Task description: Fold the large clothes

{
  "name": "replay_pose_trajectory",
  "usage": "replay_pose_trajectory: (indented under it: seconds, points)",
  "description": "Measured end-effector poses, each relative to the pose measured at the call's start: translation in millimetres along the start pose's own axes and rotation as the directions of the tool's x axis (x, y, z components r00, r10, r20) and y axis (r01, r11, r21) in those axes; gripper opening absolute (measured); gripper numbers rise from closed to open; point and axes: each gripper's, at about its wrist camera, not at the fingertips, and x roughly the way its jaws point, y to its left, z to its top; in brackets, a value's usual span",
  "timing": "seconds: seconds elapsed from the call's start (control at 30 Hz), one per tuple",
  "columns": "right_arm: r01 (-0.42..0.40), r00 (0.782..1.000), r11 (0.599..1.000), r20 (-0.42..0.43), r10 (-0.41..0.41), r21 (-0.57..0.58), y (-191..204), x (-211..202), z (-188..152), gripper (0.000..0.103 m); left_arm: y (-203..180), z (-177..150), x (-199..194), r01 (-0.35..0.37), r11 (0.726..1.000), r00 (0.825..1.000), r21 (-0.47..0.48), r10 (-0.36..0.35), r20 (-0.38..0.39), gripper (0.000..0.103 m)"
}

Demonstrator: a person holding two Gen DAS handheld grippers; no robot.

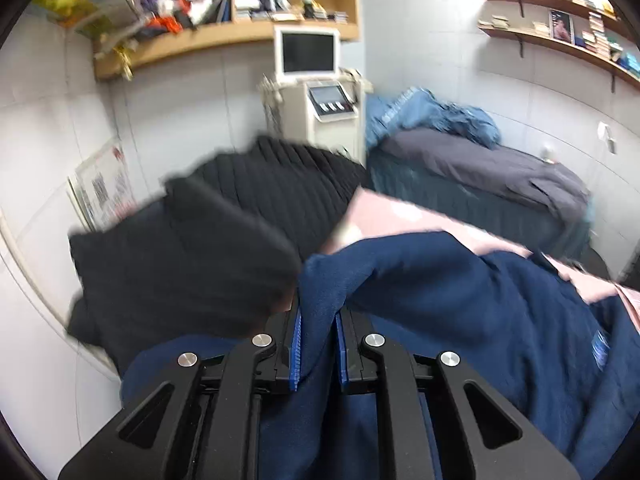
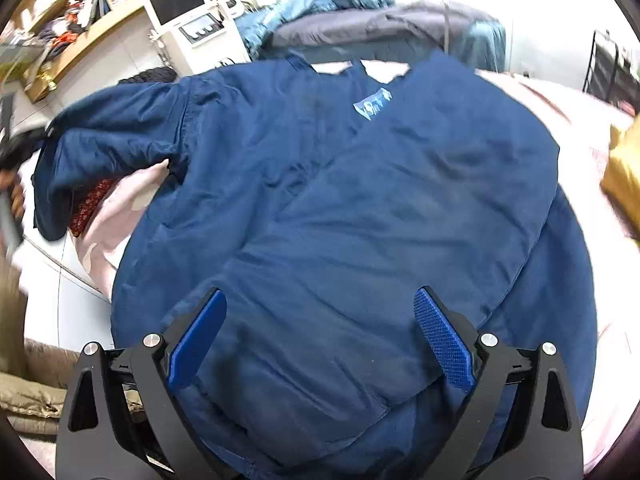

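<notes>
A large navy blue jacket (image 2: 340,208) lies spread on a pink sheet (image 2: 116,216), its pale logo (image 2: 372,106) near the far edge. Its left sleeve (image 2: 100,148) is lifted off the sheet. My left gripper (image 1: 318,320) is shut on a bunch of that navy fabric (image 1: 320,292) and holds it up above the bed. My right gripper (image 2: 320,344) is open and empty, its blue pads (image 2: 444,340) spread wide just above the jacket's near hem.
A black ribbed garment (image 1: 224,248) lies bunched beside the jacket on the left. A second bed with grey and blue bedding (image 1: 472,160) stands behind. A white machine with a screen (image 1: 316,80) and wooden shelves (image 1: 224,36) line the back wall. A yellow item (image 2: 624,176) sits at right.
</notes>
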Motion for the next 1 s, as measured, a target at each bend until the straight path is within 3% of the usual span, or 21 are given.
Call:
replay_pose_trajectory:
  seconds: [0.1,0.13,0.2,0.23,0.27,0.33,0.4,0.5,0.57,0.67,0.73,0.8,0.83,0.9,1.0]
  points:
    - [0.016,0.998,0.997,0.054,-0.012,-0.075,14.3,-14.4,1.0,0.094,-12.2,5.9,55.0,-0.116,0.992,0.990,0.045,0.119,-0.077,0.018]
    - [0.015,0.998,0.994,0.068,-0.007,-0.108,20.1,-19.4,0.2,0.094,-13.8,2.8,73.1,-0.128,0.991,0.983,0.036,0.131,-0.125,0.020]
    - [0.010,0.997,0.988,0.077,0.002,-0.156,28.1,-24.0,-2.7,0.094,-18.0,-6.6,94.1,-0.134,0.990,0.966,0.037,0.139,-0.217,0.033]
    - [0.000,0.998,0.982,0.068,0.013,-0.189,33.4,-24.0,-5.6,0.094,-23.9,-15.5,103.0,-0.132,0.990,0.955,0.045,0.140,-0.260,0.048]
    - [-0.008,0.998,0.978,0.052,0.019,-0.210,36.3,-21.7,-6.4,0.094,-29.4,-24.8,104.1,-0.126,0.991,0.953,0.052,0.135,-0.270,0.075]
    - [-0.051,0.999,0.966,-0.020,0.047,-0.255,45.4,-10.6,-11.5,0.094,-39.3,-42.7,92.6,-0.083,0.994,0.970,0.070,0.097,-0.223,0.098]
    - [-0.079,0.995,0.956,-0.081,0.059,-0.282,52.7,1.4,-15.3,0.094,-52.8,-54.4,82.9,-0.035,0.994,0.982,0.099,0.053,-0.181,0.097]
    - [-0.050,0.987,0.935,-0.162,-0.009,-0.352,64.8,25.6,-22.0,0.094,-68.4,-65.8,66.0,0.027,0.987,0.982,0.156,0.004,-0.191,0.097]
    - [0.015,0.982,0.916,-0.167,-0.089,-0.401,71.6,38.6,-26.8,0.094,-67.7,-64.2,48.8,0.061,0.988,0.984,0.145,-0.036,-0.172,0.097]
    - [0.064,0.982,0.901,-0.135,-0.134,-0.428,74.0,42.9,-29.8,0.092,-61.0,-61.5,33.6,0.110,0.991,0.982,0.077,-0.096,-0.162,0.097]
    - [0.076,0.986,0.906,-0.106,-0.131,-0.416,70.5,38.8,-30.0,0.074,-58.0,-61.3,29.2,0.137,0.990,0.975,0.026,-0.130,-0.179,0.097]
    - [0.090,0.985,0.915,-0.102,-0.141,-0.394,65.5,38.2,-30.1,0.039,-56.4,-63.4,29.0,0.150,0.989,0.970,-0.003,-0.148,-0.196,0.097]
    - [0.085,0.986,0.924,-0.101,-0.131,-0.372,60.3,36.4,-29.5,0.030,-57.9,-66.9,29.1,0.157,0.987,0.966,-0.013,-0.157,-0.207,0.097]
    - [0.064,0.991,0.944,-0.088,-0.097,-0.324,51.3,29.7,-23.6,0.019,-63.1,-75.2,28.2,0.173,0.985,0.959,-0.018,-0.173,-0.225,0.097]
    - [0.063,0.998,0.973,-0.017,-0.068,-0.224,27.8,7.5,-6.7,0.016,-81.9,-91.7,20.6,0.217,0.976,0.944,0.009,-0.208,-0.255,0.097]
